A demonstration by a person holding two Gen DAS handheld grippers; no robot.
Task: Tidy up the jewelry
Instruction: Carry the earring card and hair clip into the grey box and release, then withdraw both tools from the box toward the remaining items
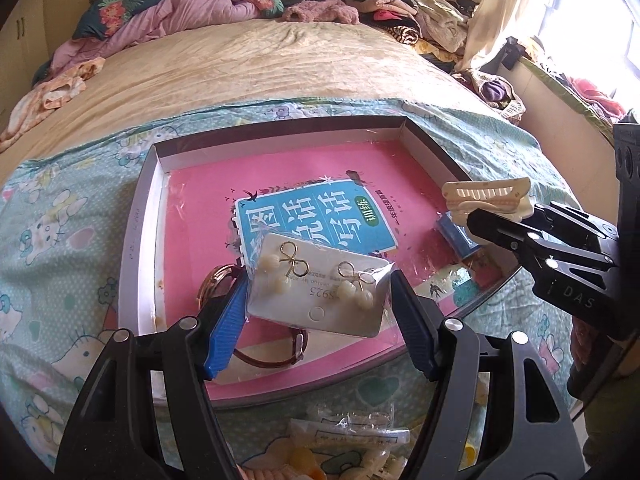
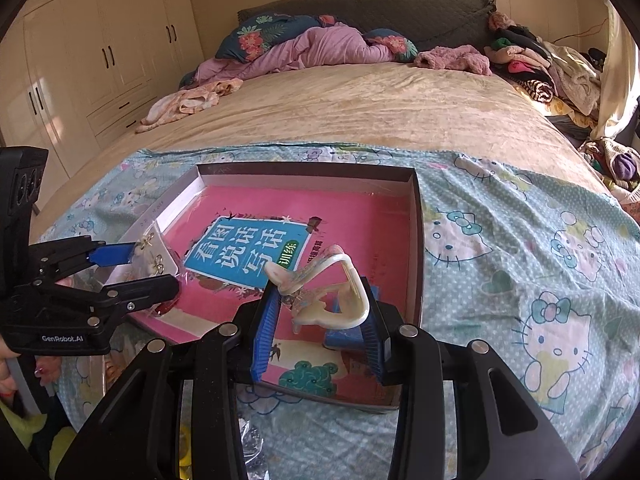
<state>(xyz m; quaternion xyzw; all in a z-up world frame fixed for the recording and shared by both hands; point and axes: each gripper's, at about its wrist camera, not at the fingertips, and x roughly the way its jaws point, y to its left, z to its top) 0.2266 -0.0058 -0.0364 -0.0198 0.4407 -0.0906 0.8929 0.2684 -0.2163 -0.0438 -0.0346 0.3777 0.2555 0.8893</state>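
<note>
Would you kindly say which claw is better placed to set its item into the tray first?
Probably the left claw: its earring card hangs over bare pink tray floor, beside the watch. The right claw holds the hair clip above a blue object.

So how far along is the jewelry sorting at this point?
Midway, roughly. Already in the box: a watch and a small blue item. In hand: the left gripper holds a bagged earring card, the right gripper a cream hair claw, both over the box. Left: packets on the sheet in front of it.
</note>
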